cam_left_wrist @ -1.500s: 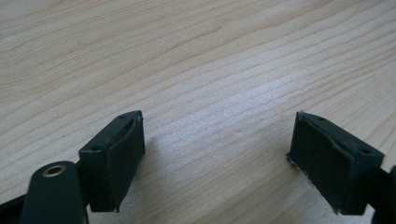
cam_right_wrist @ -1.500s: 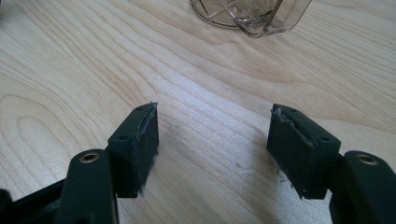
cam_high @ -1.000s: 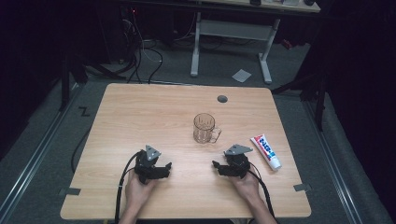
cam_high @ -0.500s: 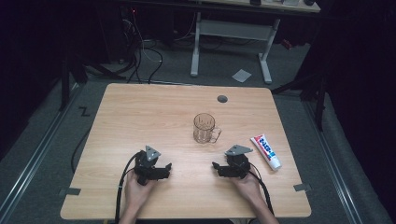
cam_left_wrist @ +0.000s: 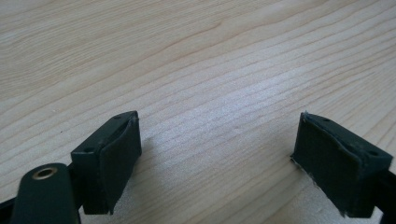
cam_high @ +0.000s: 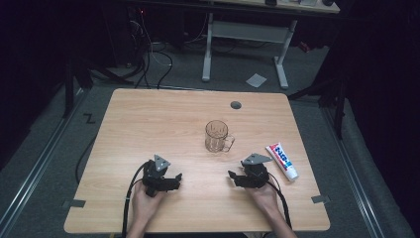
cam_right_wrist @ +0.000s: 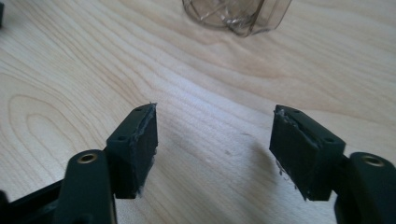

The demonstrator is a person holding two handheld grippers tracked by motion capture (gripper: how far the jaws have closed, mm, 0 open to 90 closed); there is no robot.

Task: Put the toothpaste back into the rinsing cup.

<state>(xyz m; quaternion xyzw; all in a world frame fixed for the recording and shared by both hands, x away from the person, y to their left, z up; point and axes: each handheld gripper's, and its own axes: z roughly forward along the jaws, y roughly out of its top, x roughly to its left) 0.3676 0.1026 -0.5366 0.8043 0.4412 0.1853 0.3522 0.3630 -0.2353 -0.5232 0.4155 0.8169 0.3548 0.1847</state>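
Dark floor and cables surround the pale wooden counter (cam_high: 148, 124), where a clear glass mug (cam_high: 217, 136) stands upright near the middle, its handle toward a toothpaste tube (cam_high: 282, 160) lying well apart at the right. The left claw (cam_high: 171, 179) and right claw (cam_high: 236, 177) rest near the front edge, both gaping with nothing between the pads; the right one's jaws have just been closing a little. The mug looks rigid, smooth and breakable, likely slippery, so the wall near the rim or the handle seems the safest hold.
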